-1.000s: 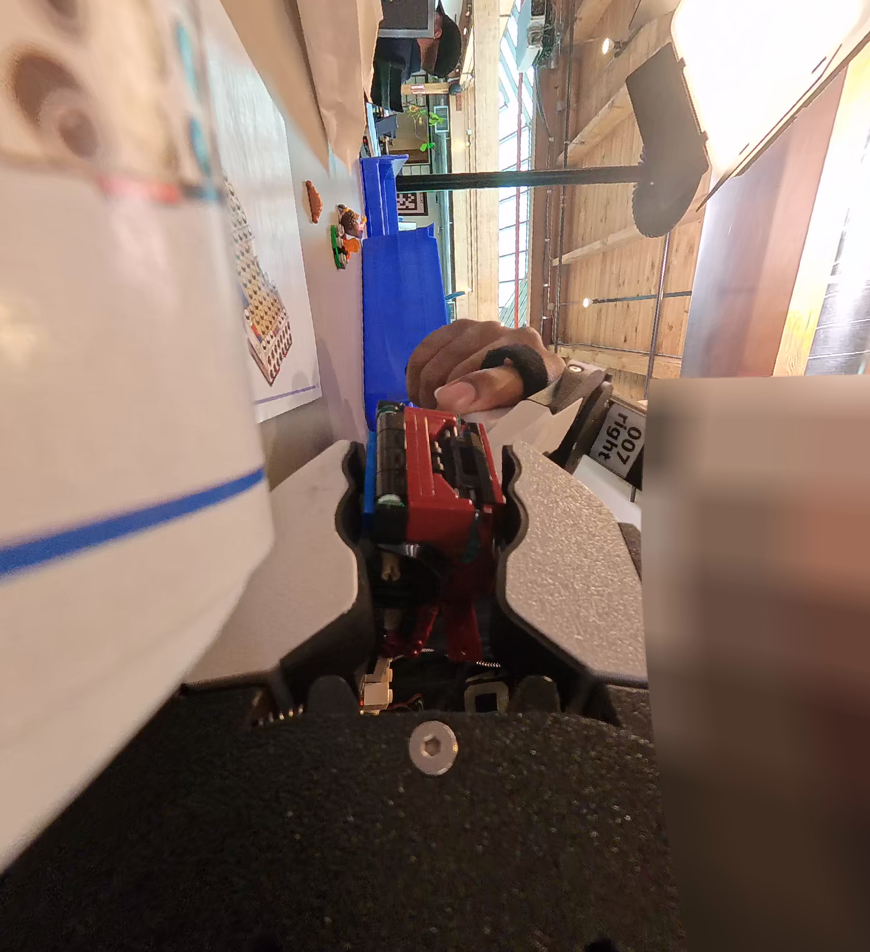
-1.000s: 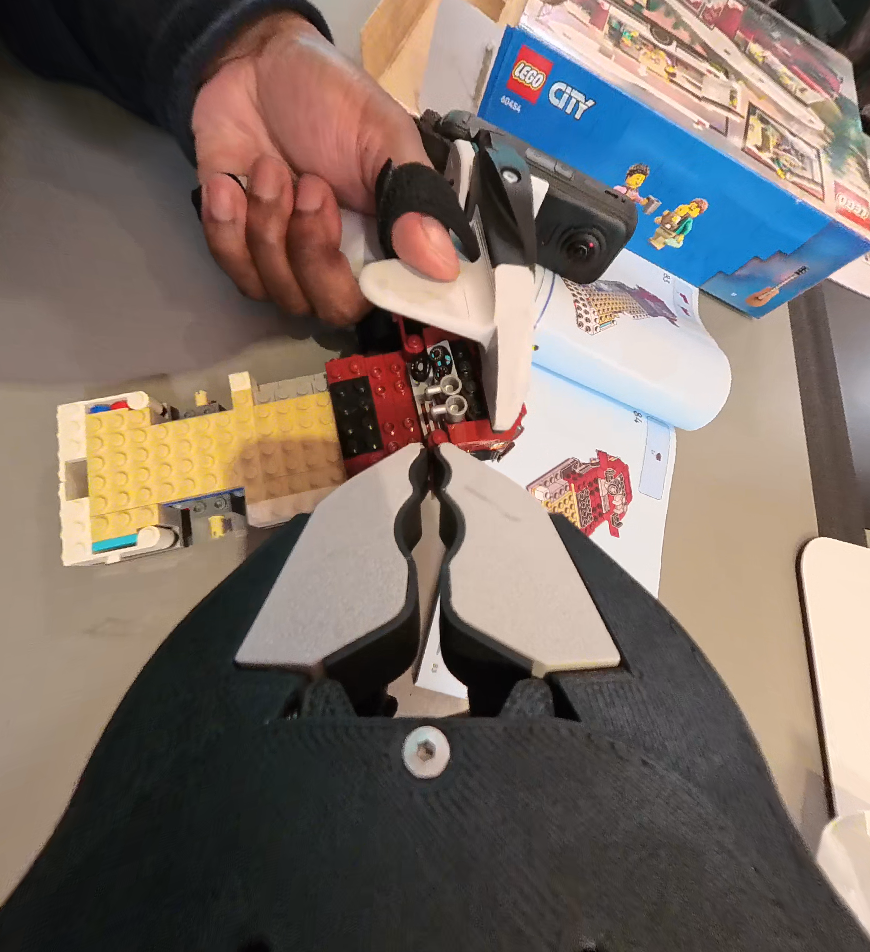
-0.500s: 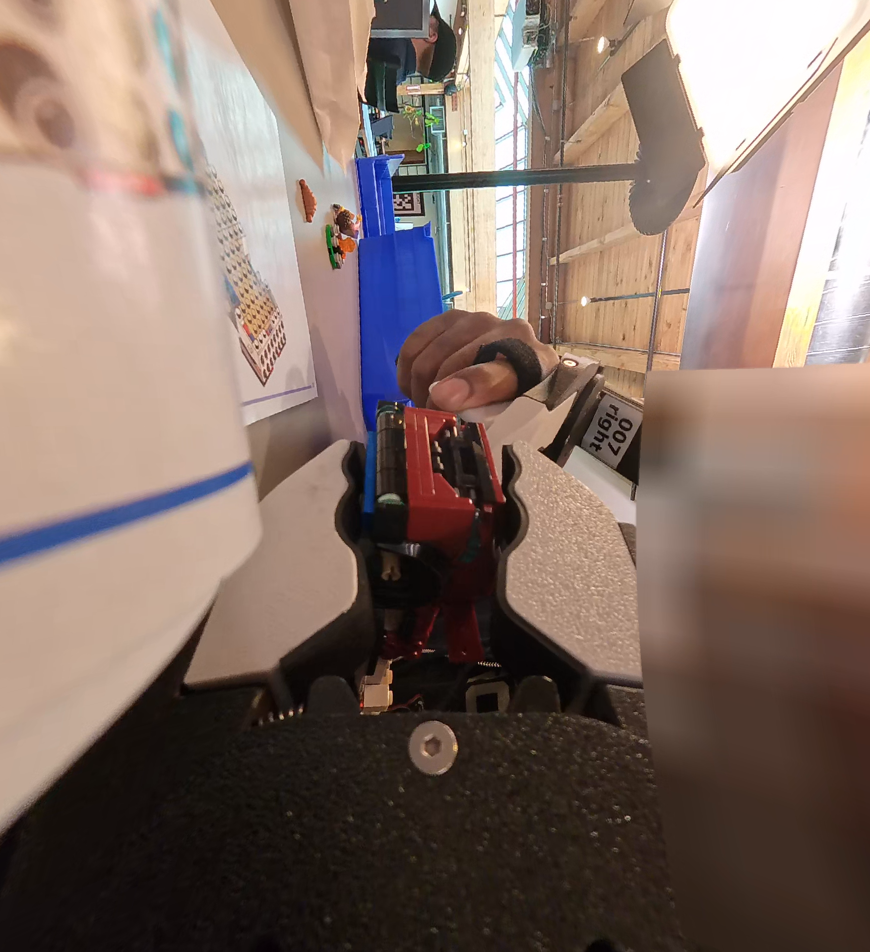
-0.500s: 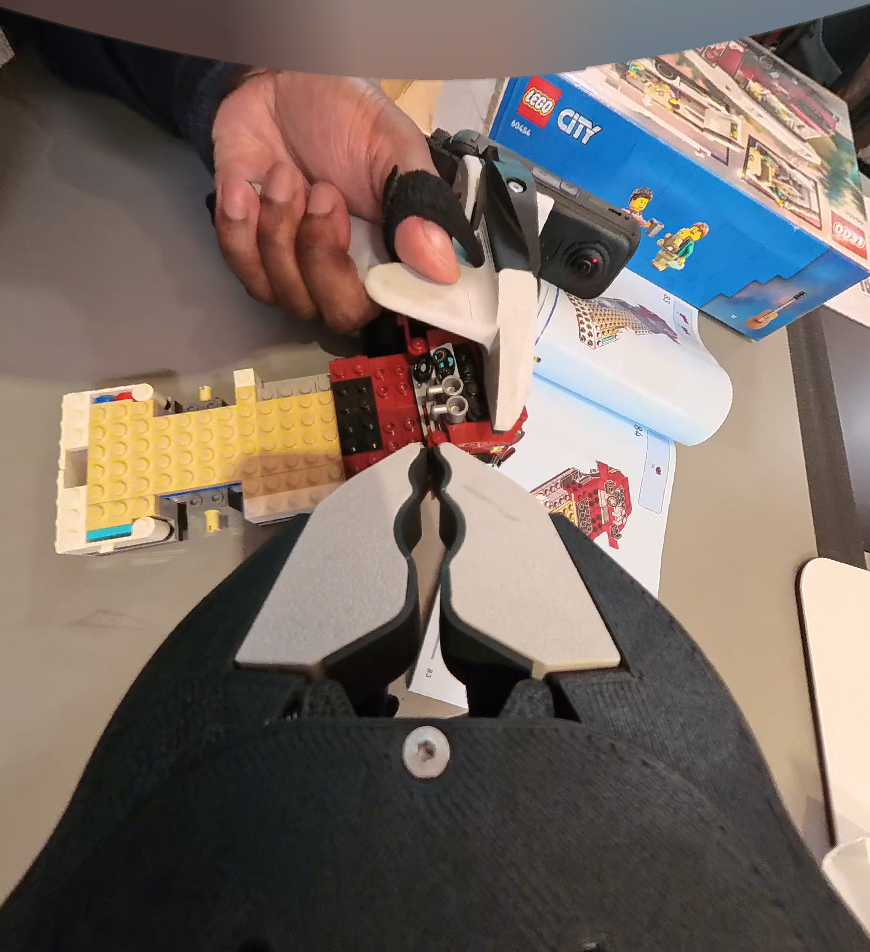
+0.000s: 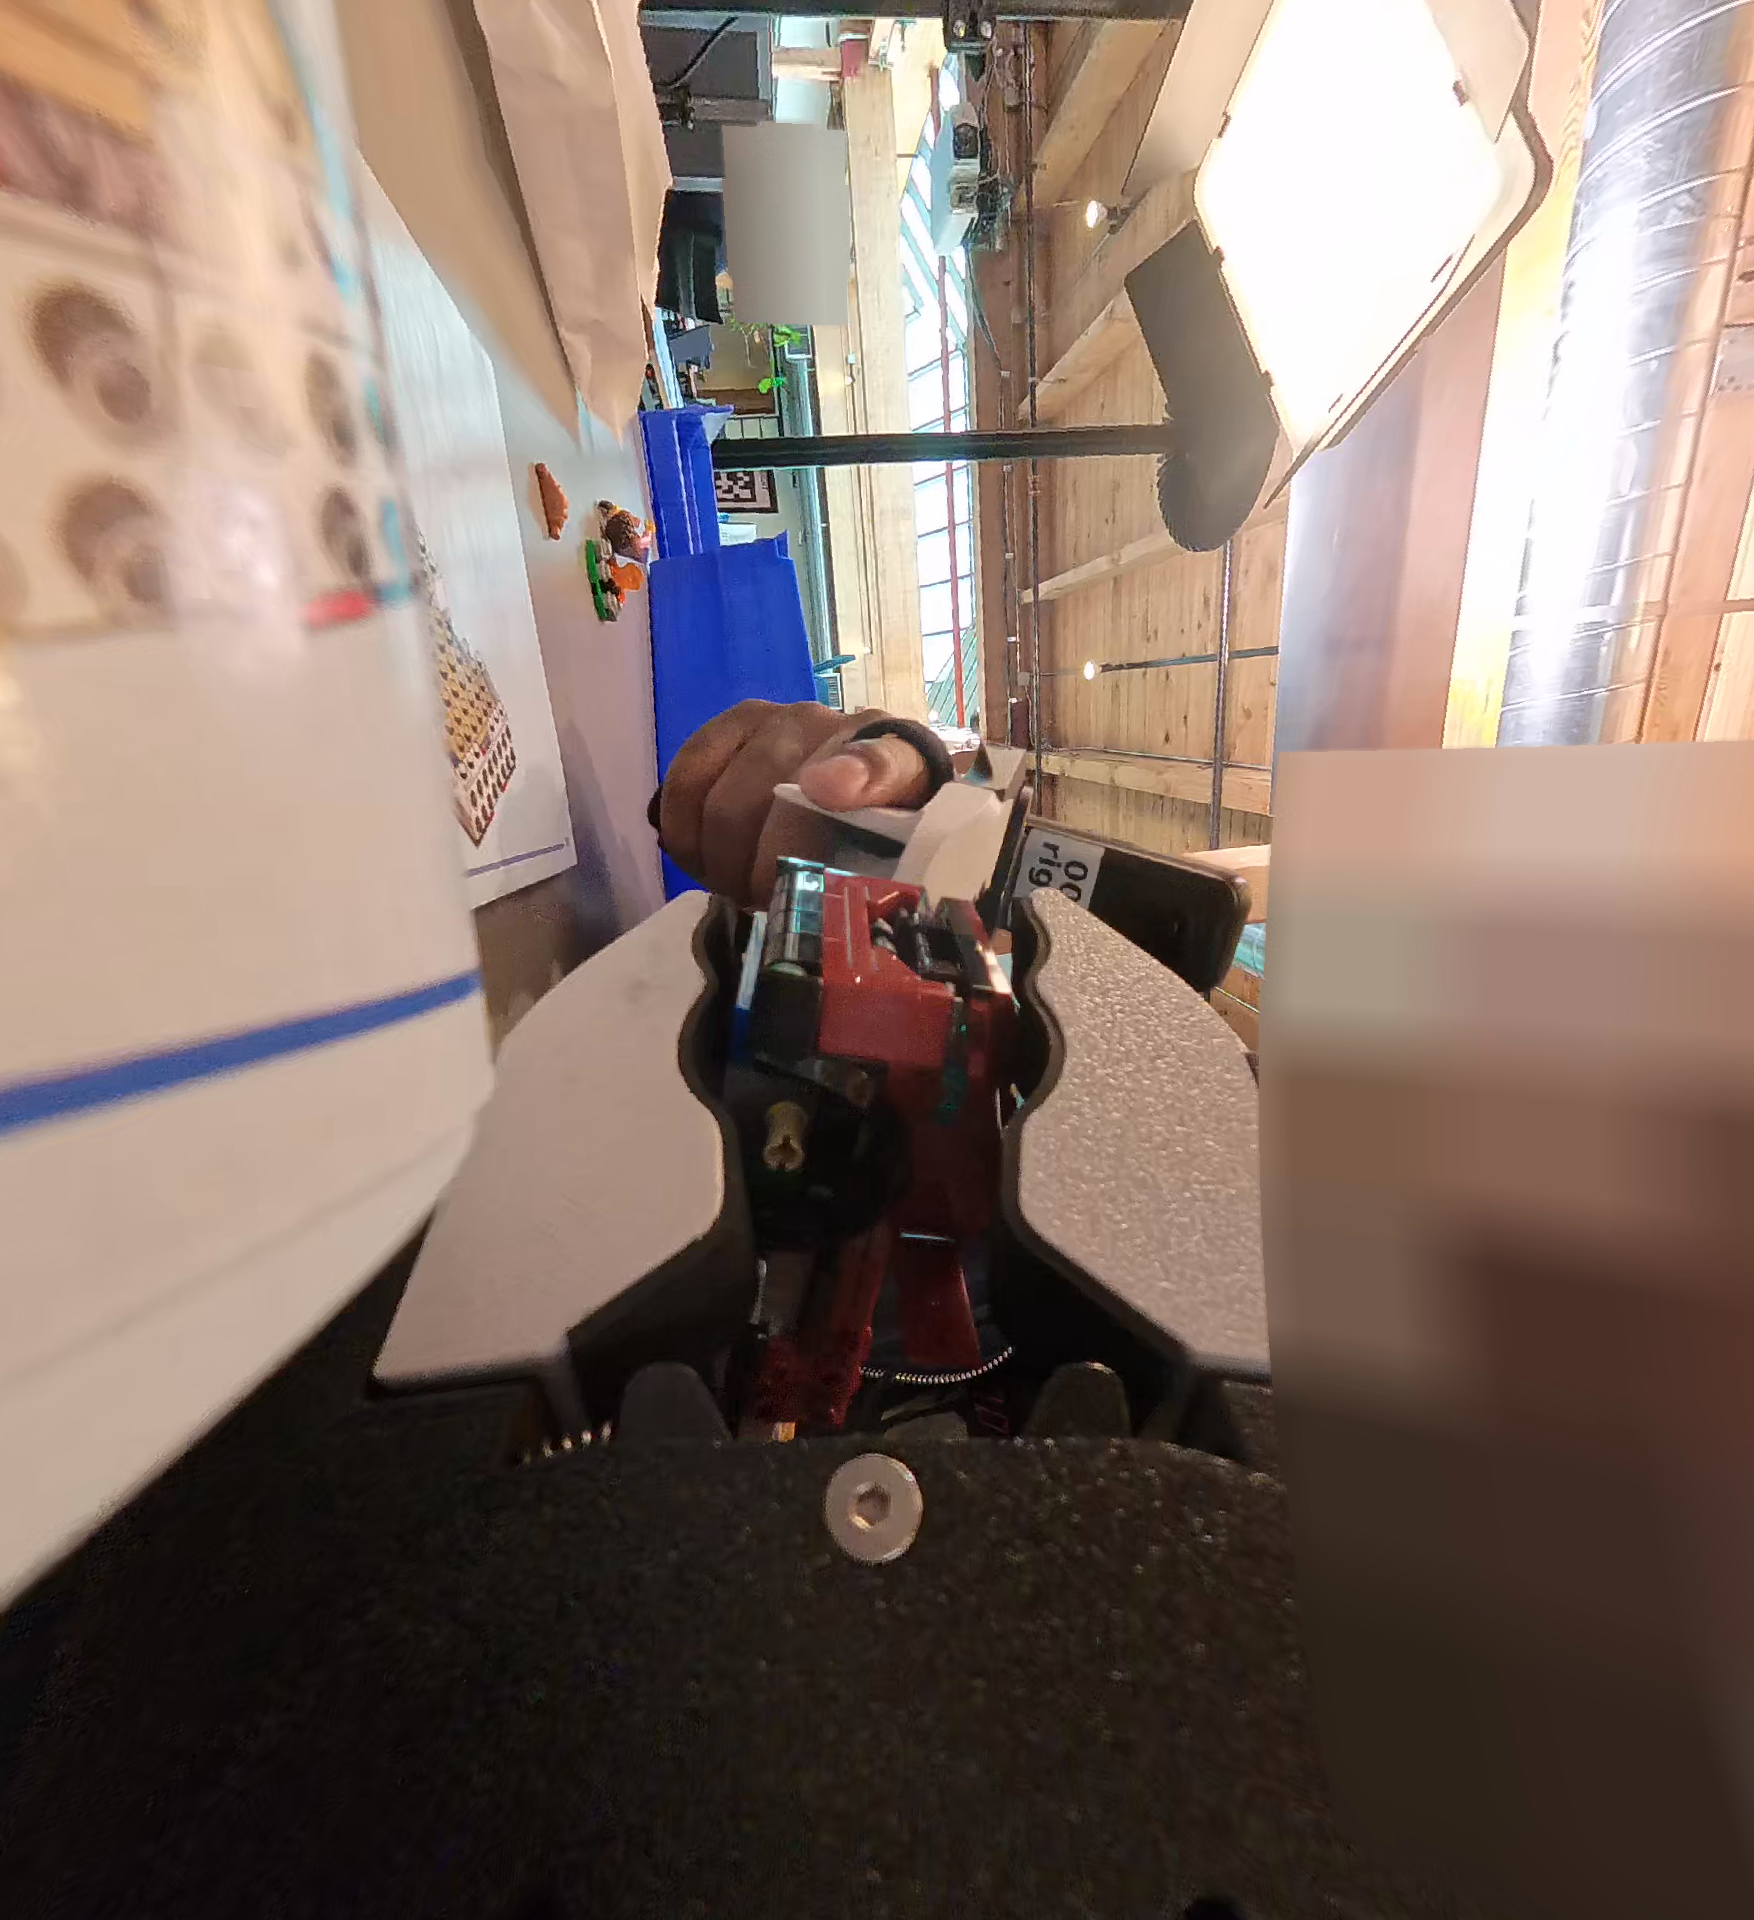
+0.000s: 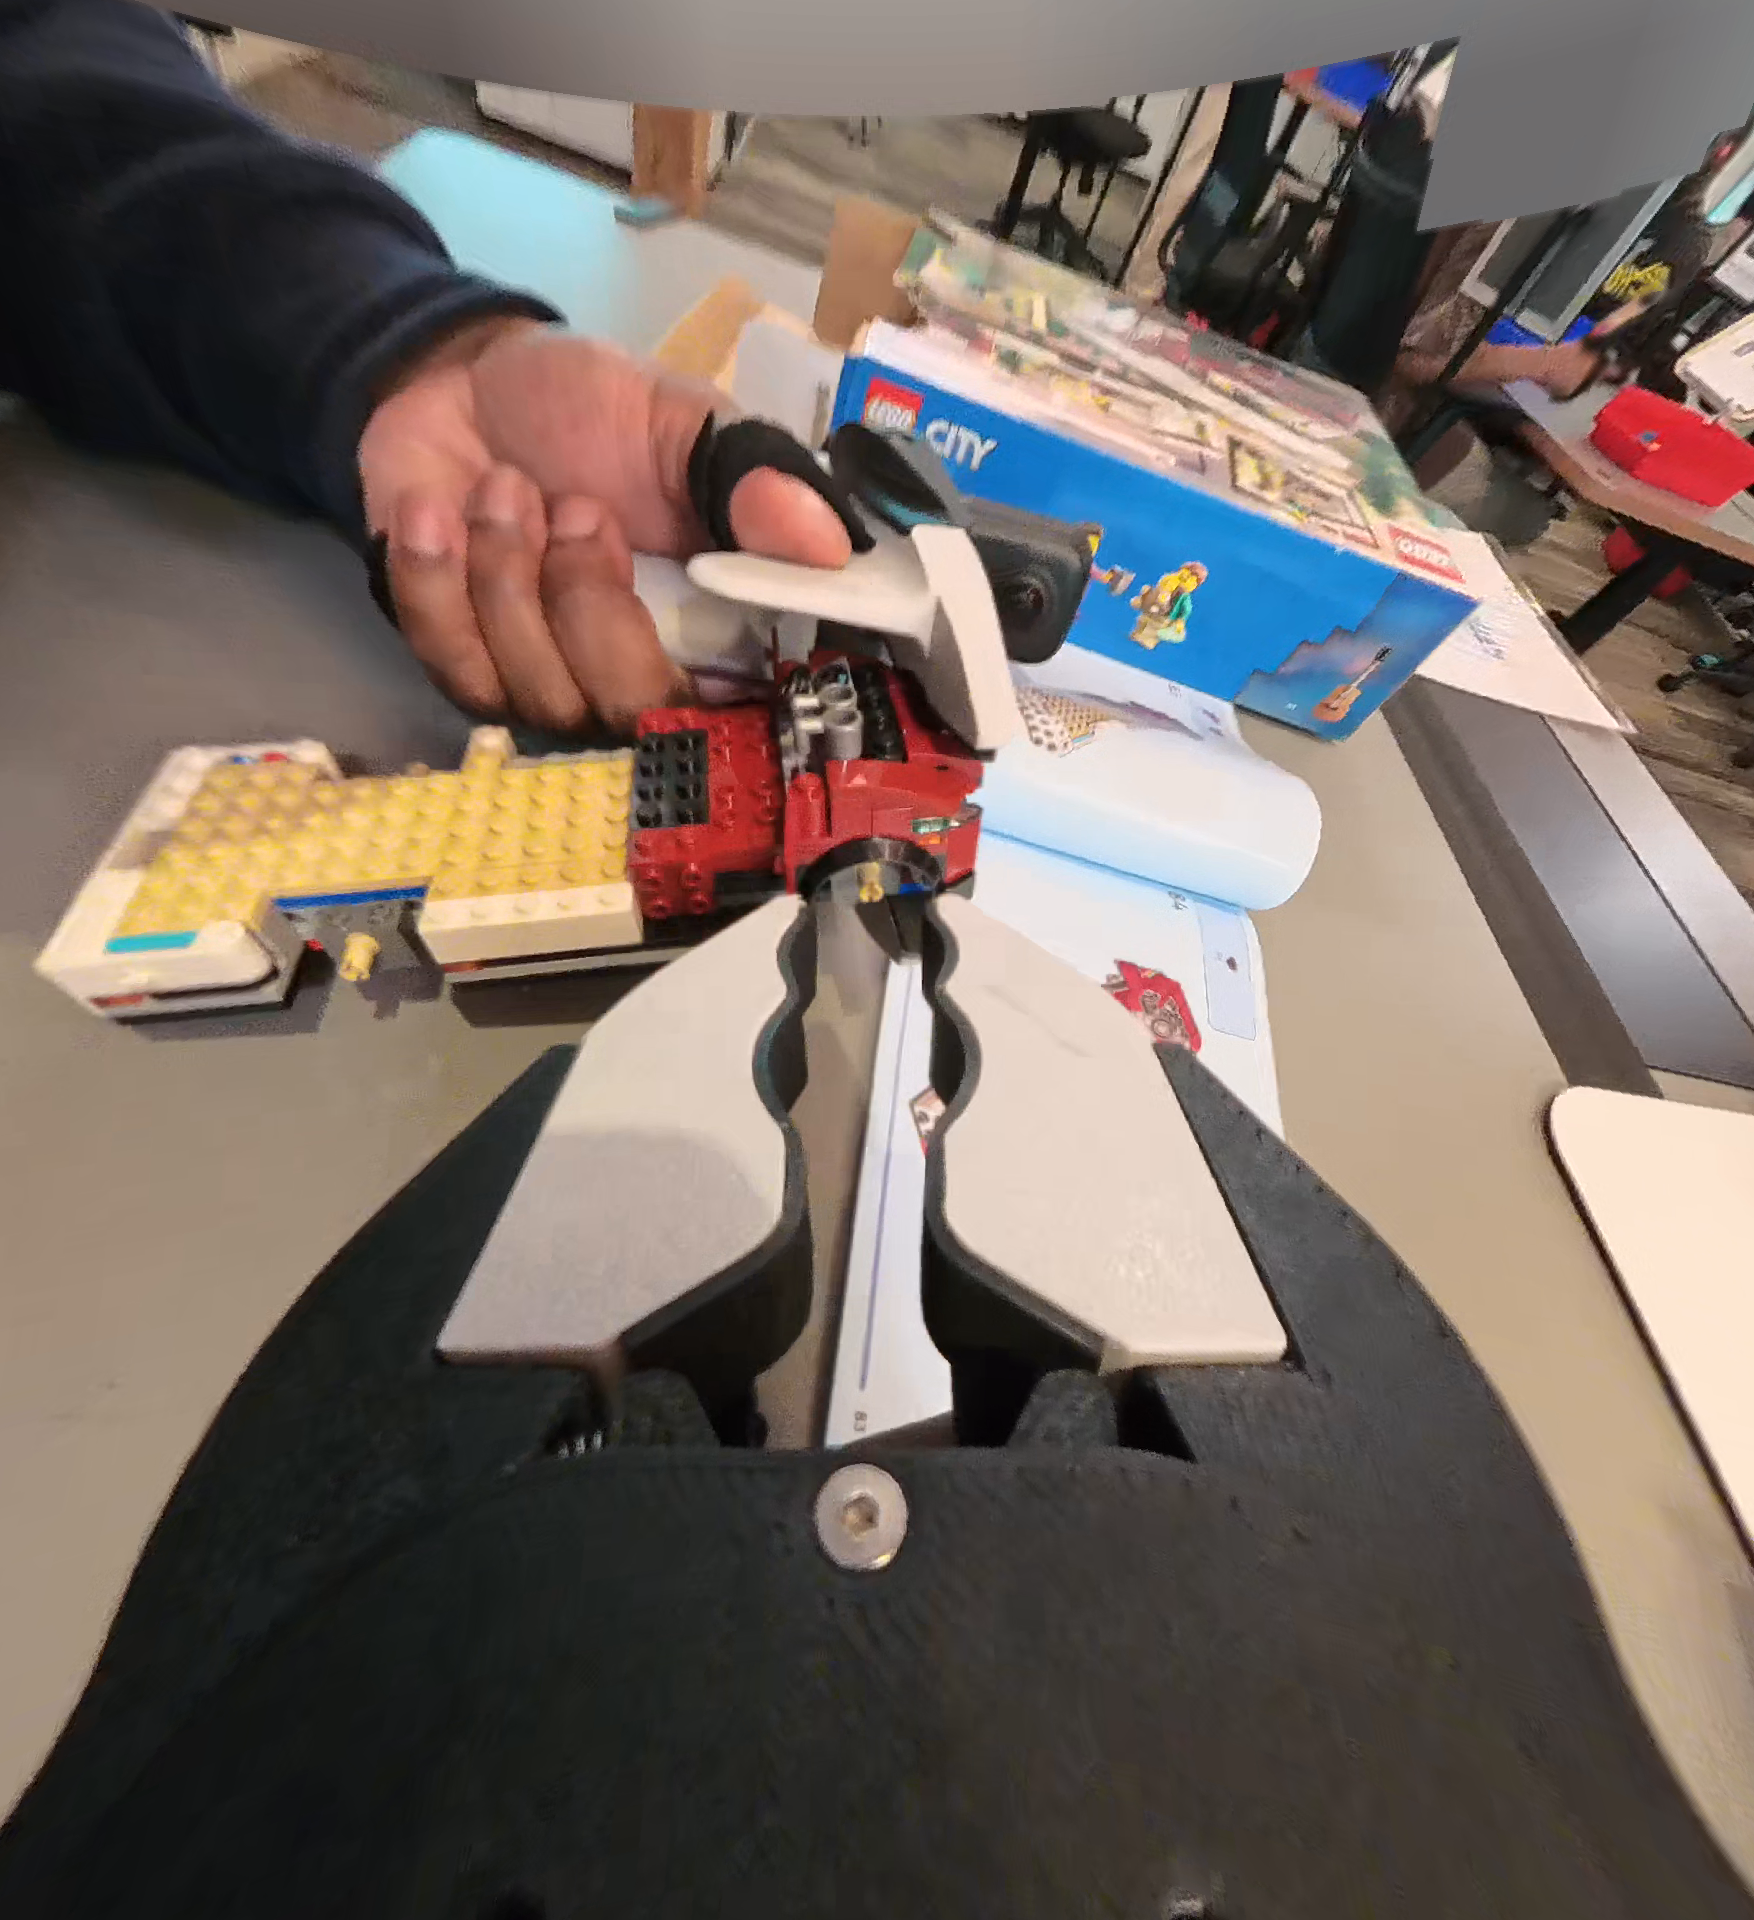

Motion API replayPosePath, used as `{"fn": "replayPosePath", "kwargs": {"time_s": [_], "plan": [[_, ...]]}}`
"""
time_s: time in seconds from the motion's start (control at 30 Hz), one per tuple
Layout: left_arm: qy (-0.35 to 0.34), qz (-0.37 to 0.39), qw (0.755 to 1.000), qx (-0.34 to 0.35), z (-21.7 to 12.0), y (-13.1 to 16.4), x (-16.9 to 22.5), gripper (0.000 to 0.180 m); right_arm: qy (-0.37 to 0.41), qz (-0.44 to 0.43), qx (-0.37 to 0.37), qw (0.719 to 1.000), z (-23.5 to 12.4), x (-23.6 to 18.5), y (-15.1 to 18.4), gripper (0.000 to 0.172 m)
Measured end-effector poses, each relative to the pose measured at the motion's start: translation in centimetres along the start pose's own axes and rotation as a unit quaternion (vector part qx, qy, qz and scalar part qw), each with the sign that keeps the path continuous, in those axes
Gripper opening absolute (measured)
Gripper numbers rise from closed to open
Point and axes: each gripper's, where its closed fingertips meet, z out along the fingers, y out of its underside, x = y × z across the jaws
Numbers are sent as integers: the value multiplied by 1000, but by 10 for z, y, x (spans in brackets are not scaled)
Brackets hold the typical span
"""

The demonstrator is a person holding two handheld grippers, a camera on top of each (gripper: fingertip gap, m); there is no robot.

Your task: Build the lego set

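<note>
- Parted now after being pressed together a second ago, the right gripper (image 6: 857, 914) has drawn back and tilted lower; nothing lies between its fingers, whose tips sit just beside the wheel arch of the red and yellow brick truck (image 6: 582, 821).
- Left gripper (image 5: 868, 935) clamps the truck's red cab across its width, both pads against it.
- Truck lies on the grey bench (image 6: 125, 1143), its cab end over an open instruction booklet (image 6: 1143, 831), near a blue set box (image 6: 1164, 520).
</note>
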Motion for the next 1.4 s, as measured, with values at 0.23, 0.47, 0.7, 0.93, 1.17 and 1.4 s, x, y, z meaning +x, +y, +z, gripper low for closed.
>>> {"fn": "replayPosePath", "kwargs": {"time_s": [0.23, 0.47, 0.7, 0.93, 1.17, 1.4], "plan": [[-5, -9, 1000, -10, 4, 6, -5, 47, -49, 10, 15, 999, 5, -20, 2, 18], [-12, -9, 1000, -26, 6, 12, -7, 52, -56, -7, 14, 998, 8, -24, 3, 8], [-17, -8, 999, -35, 7, 15, -7, 52, -72, -17, 18, 997, 6, -28, 2, 3], [-27, -6, 998, -58, 9, 22, -11, 52, -111, -8, 11, 994, 3, -35, 6, 4], [-34, -3, 997, -72, 9, 26, -13, 52, -127, -10, 9, 992, 1, -36, 8, 3], [-33, -3, 997, -63, 9, 24, -13, 52, -90, -26, 15, 996, 5, -32, 7, 13]]}}
